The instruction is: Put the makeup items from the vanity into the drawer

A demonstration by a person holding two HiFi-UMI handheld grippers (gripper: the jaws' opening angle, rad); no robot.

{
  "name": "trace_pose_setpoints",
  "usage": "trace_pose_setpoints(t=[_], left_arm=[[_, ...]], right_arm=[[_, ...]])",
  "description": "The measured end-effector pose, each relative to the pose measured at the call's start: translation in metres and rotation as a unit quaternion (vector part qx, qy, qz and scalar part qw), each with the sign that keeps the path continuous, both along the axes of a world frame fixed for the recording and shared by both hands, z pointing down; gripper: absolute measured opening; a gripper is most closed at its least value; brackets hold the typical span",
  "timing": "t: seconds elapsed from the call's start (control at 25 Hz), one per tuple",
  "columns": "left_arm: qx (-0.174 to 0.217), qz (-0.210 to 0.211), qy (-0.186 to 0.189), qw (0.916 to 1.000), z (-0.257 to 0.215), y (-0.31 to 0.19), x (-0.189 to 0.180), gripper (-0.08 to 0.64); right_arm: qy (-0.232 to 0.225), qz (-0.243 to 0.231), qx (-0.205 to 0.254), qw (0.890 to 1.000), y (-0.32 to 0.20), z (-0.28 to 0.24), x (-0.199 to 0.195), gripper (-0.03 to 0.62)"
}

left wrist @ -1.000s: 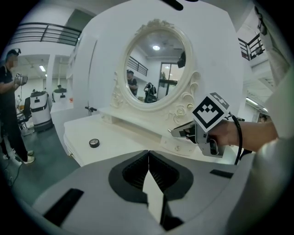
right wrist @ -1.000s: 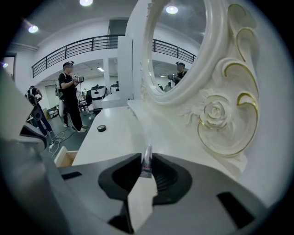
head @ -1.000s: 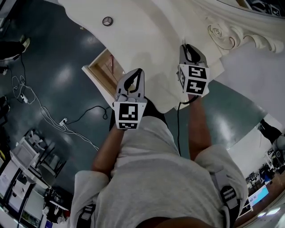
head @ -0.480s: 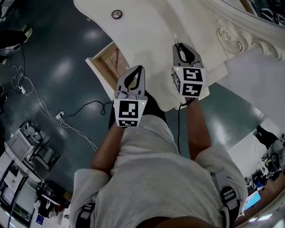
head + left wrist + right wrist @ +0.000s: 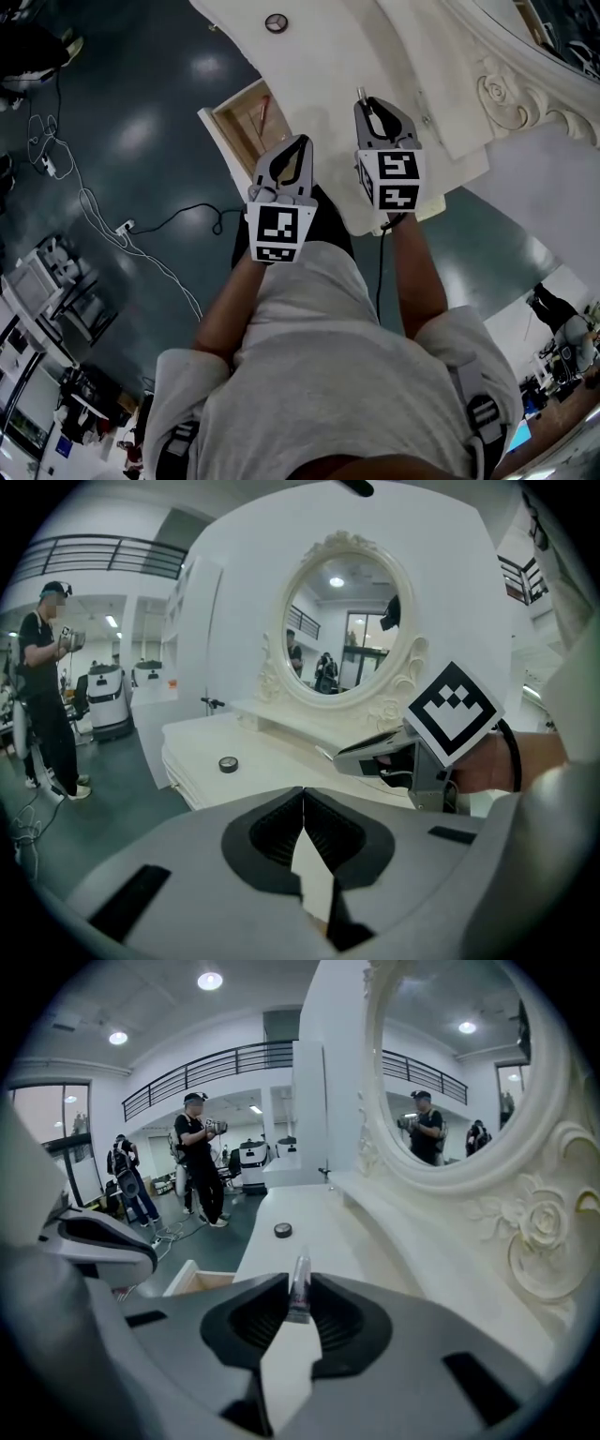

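We hold the right gripper [image 5: 300,1277] over the white tabletop [image 5: 319,61], just to the right of the open drawer [image 5: 234,127]. Its fingers are clamped on a slim clear tube [image 5: 299,1290], which stands upright between the pads with its tip poking out past the fingertips. The tube is therefore in the air above the tabletop, outside the drawer and near its right side. Our left gripper [image 5: 303,789] hangs at the near right corner of the drawer, level with the right gripper and just beside it. Its fingers are pressed fully together with nothing between them. The drawer juts out from the front edge of the vanity over the dark floor, and its wooden inside is showing. A thin reddish thing [image 5: 262,107] lies in it, too small for us to name. Beyond the drawer, well apart from both grippers, a small dark round item [image 5: 276,22] rests on the tabletop. The oval mirror [image 5: 347,621] in its carved frame rises at the back of the tabletop, on the far side from the drawer. Past the drawer, out on the floor, a person in dark clothes [image 5: 199,1162] stands holding something up in both hands.
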State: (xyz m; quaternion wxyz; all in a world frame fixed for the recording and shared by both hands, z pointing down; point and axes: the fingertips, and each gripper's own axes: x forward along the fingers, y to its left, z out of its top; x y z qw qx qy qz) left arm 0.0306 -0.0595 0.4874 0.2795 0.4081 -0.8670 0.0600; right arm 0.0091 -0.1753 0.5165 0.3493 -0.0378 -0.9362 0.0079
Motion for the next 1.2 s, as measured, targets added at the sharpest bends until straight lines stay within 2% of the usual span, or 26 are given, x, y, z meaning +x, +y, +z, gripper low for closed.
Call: trace_pose_setpoints(t=[0.76, 1.2], left_arm=[[0.003, -0.073, -0.007, 0.9973, -0.006, 0.071, -0.022, 0.006], [0.005, -0.108, 0.009, 0.9941, 0.011, 0.111, -0.024, 0.006]], right_arm=[[0.003, -0.111, -0.016, 0.994, 0.109, -0.004, -0.017, 0.081], [0.025, -0.158, -0.019, 0.987, 0.160, 0.016, -0.015, 0.081]])
